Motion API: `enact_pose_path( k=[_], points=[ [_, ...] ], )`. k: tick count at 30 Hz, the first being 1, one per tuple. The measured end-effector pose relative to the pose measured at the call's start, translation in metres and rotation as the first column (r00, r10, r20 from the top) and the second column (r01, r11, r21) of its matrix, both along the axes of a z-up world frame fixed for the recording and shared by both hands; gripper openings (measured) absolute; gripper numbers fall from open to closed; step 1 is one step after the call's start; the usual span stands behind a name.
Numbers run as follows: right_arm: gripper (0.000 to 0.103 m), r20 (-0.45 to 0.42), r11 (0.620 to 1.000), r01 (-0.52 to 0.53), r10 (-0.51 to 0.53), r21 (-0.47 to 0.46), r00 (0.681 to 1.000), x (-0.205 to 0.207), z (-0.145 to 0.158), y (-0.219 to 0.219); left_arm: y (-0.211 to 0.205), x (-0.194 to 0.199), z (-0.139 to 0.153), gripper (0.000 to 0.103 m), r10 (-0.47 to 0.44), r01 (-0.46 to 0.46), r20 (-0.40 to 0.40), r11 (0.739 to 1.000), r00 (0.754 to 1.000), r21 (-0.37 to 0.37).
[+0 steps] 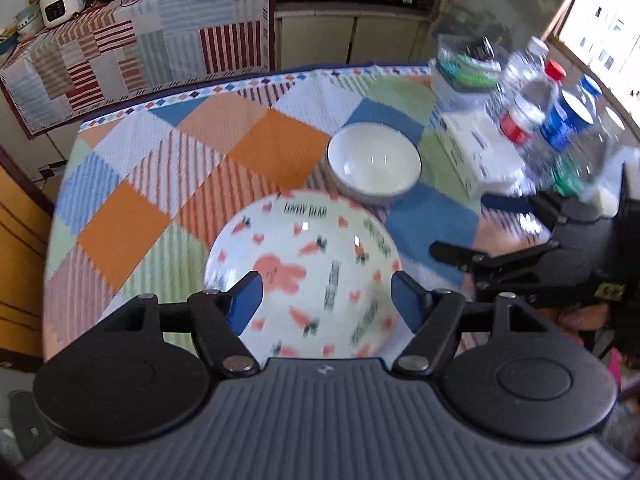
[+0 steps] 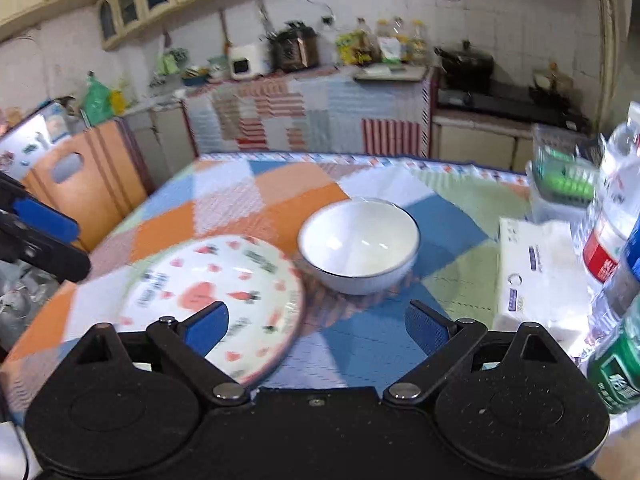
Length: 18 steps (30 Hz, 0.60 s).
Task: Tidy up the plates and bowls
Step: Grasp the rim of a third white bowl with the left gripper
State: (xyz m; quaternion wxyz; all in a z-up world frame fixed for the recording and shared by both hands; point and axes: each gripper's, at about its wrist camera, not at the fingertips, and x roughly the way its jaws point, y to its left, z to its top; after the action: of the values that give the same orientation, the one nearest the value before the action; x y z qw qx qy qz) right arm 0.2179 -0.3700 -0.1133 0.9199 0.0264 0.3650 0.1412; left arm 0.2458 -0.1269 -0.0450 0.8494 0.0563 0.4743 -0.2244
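Kitchen setting; patchwork tablecloth (image 1: 248, 148) covers the table, counter clutter behind. Left gripper (image 1: 326, 300) is seen with jaws wide, nothing between the pads; the carrot-print plate (image 1: 304, 272) lies flat directly below and ahead of the gap, not gripped. Right gripper (image 2: 316, 326) is likewise spread wide and empty; the plate (image 2: 216, 300) sits under its left jaw, and the white bowl (image 2: 360, 246) is found ahead of the gap, slightly right of centre, upright, mouth up. Bowl and plate are just beside each other, possibly touching at the rims; blur prevents certainty. Bottles (image 2: 616, 240) and a tissue box (image 2: 536, 276) are crowded beyond the right jaw.

Handling judgement: both pieces are taken as glazed ceramic, so stiff, slippery, breakable, moderately heavy. A rim pinch is advised, one pad inside and one outside. No long axis is present; both are round, axis vertical.
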Motion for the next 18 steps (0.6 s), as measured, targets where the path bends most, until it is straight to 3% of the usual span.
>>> enact_pose_path(
  k=[7,12,16,18],
  points=[
    [0.097,-0.09,0.996,0.088,-0.085,0.03,0.992,0.055,-0.031,-0.017,-0.019,0.056,-0.034,0.07,-0.017,0.019,0.019,0.994,1.0,-0.106],
    [0.097,-0.098,0.997,0.075,-0.077,-0.031,0.992,0.075,-0.049,-0.013,-0.035,0.094,-0.057,0.07,0.029,-0.021,0.05,0.987,0.998,-0.16],
    [0.096,-0.086,0.988,0.02,-0.033,-0.153,0.996,0.081,-0.065,-0.003,-0.042,0.125,-0.083,0.07,0.131,-0.133,-0.022,0.968,0.991,-0.212],
    [0.095,-0.082,0.983,-0.009,-0.006,-0.183,0.997,0.081,-0.071,0.0,-0.049,0.134,-0.094,0.069,0.138,-0.143,-0.035,0.966,0.99,-0.216]
  ],
)
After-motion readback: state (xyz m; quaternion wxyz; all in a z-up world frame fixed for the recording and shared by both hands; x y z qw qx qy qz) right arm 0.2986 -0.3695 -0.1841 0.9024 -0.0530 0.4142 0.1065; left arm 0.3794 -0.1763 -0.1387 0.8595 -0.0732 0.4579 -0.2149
